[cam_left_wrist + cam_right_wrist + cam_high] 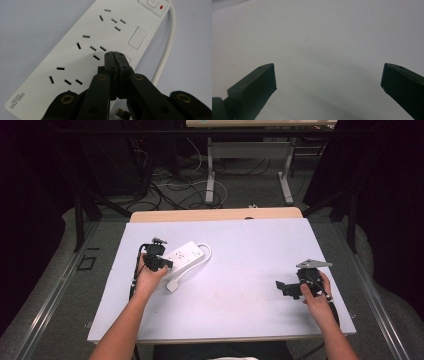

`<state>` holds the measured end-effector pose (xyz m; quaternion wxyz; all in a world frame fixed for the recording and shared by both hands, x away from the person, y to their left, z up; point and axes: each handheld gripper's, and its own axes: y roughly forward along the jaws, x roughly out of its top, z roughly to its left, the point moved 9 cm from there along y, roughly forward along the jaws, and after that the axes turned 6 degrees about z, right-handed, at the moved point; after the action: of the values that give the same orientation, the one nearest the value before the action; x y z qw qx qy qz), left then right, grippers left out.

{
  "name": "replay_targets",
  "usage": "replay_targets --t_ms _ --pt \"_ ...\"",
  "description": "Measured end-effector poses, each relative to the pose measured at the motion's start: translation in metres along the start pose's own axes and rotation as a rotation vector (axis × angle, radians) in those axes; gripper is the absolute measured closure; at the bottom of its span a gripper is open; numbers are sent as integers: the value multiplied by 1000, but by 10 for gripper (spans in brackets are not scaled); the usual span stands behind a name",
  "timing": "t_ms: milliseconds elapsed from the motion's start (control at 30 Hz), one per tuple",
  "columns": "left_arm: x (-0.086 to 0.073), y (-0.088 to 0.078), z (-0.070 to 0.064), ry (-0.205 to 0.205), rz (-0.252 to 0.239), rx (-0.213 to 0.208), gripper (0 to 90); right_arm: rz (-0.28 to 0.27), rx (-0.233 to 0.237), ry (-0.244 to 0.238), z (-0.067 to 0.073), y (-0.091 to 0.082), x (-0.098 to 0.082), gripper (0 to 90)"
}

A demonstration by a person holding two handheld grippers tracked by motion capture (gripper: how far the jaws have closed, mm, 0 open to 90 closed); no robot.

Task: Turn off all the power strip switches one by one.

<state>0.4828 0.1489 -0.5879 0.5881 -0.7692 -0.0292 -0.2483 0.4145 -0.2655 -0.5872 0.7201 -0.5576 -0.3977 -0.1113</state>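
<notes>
The white power strip [186,256] lies flat on the bench [240,310], in its left half and nearer the far edge than the near one, set at a slant so that its switch end points toward the far right. In the left gripper view its upper face [82,47] shows three groups of socket slots, a blank rectangular panel, and at the far end a switch [153,4] with a small red indicator beside it; a grey brand mark sits at the near end. Its white cable [199,262] leaves the switch end, loops back along the strip's right side and ends in a white plug [172,285] lying on the bench just near of the strip. The left claw [161,262], held in the person's left hand [149,279], sits at the strip's near-left end; its jaws are pressed fully together with nothing between them, and the tips [114,55] stand over the strip's face close to the middle group of slots. Whether the tips touch the plastic cannot be told. The right claw [283,288], in the right hand [318,296], is well apart near the bench's right edge, its jaws spread wide and empty over bare bench surface [322,47].
</notes>
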Motion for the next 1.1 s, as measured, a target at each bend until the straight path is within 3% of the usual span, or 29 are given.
replay_targets --t_ms 1100 --pt "-4 4 3 -6 4 1 900 -1 4 8 1 1 0 0"
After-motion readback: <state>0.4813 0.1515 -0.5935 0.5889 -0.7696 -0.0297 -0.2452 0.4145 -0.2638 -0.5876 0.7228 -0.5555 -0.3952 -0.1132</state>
